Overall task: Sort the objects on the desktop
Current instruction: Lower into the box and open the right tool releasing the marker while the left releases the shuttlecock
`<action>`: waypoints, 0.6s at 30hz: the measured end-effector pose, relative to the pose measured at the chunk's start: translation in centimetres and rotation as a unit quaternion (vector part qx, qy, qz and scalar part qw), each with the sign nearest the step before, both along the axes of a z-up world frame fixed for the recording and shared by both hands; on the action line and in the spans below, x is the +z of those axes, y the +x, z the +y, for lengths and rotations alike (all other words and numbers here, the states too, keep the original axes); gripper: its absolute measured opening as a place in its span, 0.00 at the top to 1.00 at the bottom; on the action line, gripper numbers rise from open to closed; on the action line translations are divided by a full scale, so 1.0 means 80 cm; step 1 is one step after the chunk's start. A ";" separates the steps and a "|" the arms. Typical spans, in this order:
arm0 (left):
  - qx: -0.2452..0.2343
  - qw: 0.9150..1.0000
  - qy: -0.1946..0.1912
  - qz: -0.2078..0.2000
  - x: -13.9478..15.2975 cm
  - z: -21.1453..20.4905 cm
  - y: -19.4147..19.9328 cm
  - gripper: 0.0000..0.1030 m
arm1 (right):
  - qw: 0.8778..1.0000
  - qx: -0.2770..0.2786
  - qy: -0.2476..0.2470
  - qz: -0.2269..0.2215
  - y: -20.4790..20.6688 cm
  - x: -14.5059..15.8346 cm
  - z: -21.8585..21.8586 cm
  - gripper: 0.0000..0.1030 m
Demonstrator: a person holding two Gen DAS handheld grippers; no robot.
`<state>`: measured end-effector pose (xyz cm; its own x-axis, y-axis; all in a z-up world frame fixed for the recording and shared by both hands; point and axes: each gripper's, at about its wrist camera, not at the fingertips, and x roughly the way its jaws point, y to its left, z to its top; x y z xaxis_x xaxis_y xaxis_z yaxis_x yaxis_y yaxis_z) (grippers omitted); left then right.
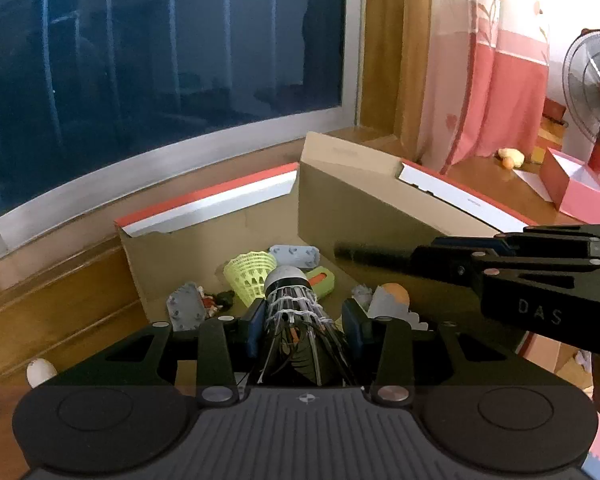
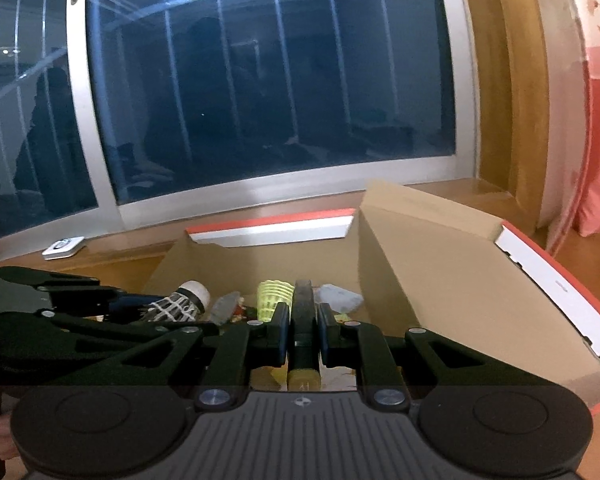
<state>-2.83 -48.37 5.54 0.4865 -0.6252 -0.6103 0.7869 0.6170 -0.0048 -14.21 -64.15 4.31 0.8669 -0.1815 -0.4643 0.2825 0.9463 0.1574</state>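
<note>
Shuttlecock (image 1: 296, 312) sits clamped in your left gripper (image 1: 304, 326) over the cardboard box (image 1: 228, 236); it's light, feathers crush easily, so squeeze gently near the cork. Right gripper (image 2: 304, 334) pinches a stiff dark marker (image 2: 303, 320) mid-barrel.

Matt brown cardboard box (image 1: 380, 208) — glossy varnished wood sill (image 1: 52, 312), mesh plastic yellow shuttlecock (image 1: 250, 276).

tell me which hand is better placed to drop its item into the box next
Left, narrowly. Its gripper holds the dark shuttlecock directly above the items in the cardboard box. The right gripper, jaws shut on a dark marker, also hovers there.
</note>
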 end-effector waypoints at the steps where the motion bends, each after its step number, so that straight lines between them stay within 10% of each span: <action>1: 0.000 1.000 0.001 0.001 0.000 -0.001 0.000 0.60 | 1.000 -0.002 0.000 0.001 0.000 -0.001 -0.002 0.84; 18: 0.006 1.000 0.006 0.012 -0.003 -0.006 -0.001 0.54 | 1.000 0.001 -0.001 0.005 0.001 0.000 -0.006 0.84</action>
